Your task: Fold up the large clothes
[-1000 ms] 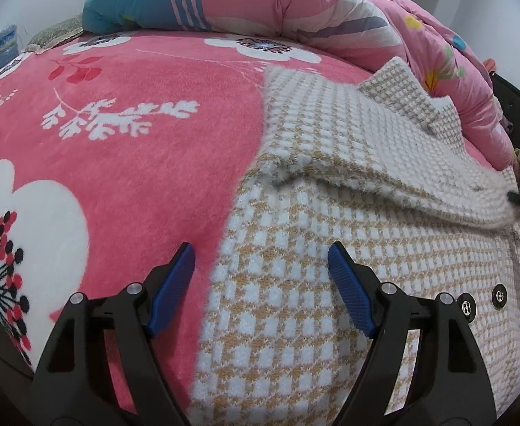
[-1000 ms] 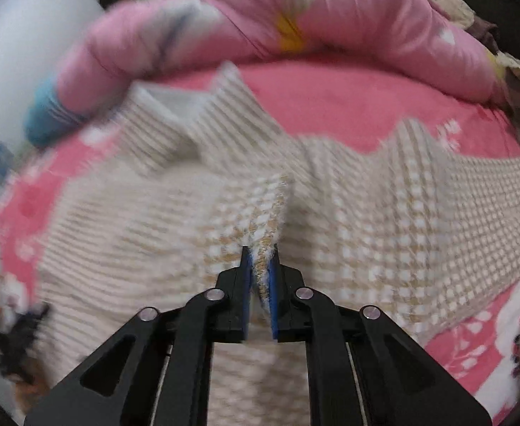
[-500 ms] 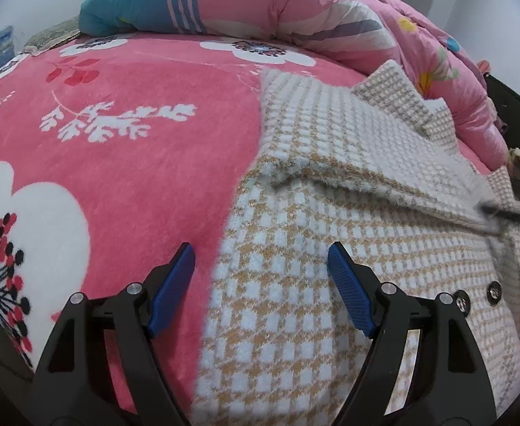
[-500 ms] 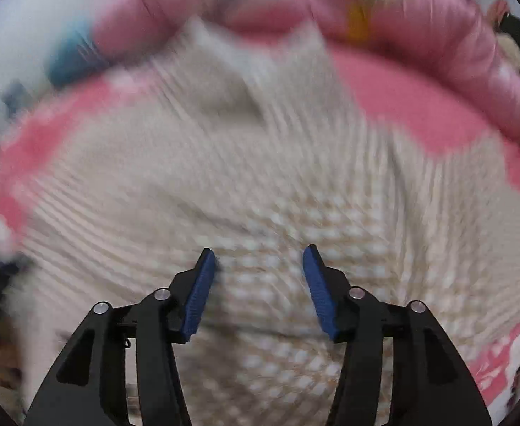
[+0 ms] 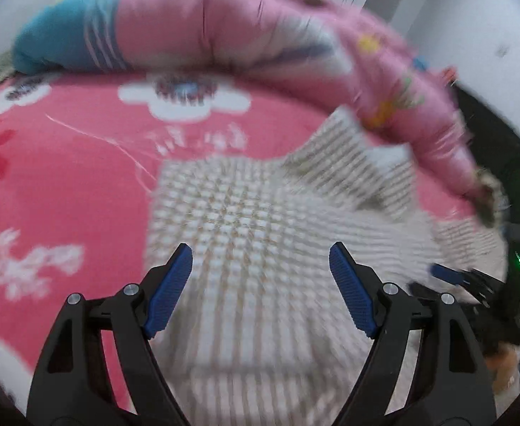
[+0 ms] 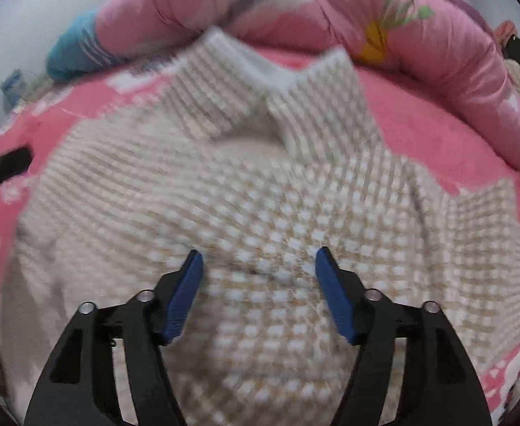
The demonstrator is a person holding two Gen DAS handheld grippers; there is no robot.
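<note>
Closest in, the right gripper (image 6: 256,293) hangs over the checked coat (image 6: 270,234), its 2 blue pads (image 6: 183,298) apart and the jaws opening as we watch; the weave lies under the gap, but neither pad presses on it and nothing is pinched. Over on the left wrist view, the left gripper (image 5: 260,289) has its fingers spread wide above the same cream-and-tan coat (image 5: 245,234), blue pads (image 5: 169,293) clear of the cloth, gripping nothing. At the right edge of that view a dark shape with a blue pad and a green light shows through the blur, likely the other tool. The coat itself lies spread flat across the pink floral blanket (image 5: 64,163), covering most of the near bed. Further out, its collar (image 6: 260,85) points toward the head of the bed, 2 lapel flaps raised around a pale lining. To the right, a part of the coat runs off toward the frame edge. Beyond the collar, a rolled pink quilt (image 6: 330,10) with a teal end stretches along the far side of the bed, just past the collar tips. Both views are smeared with motion blur, so the finer weave is hard to read
</note>
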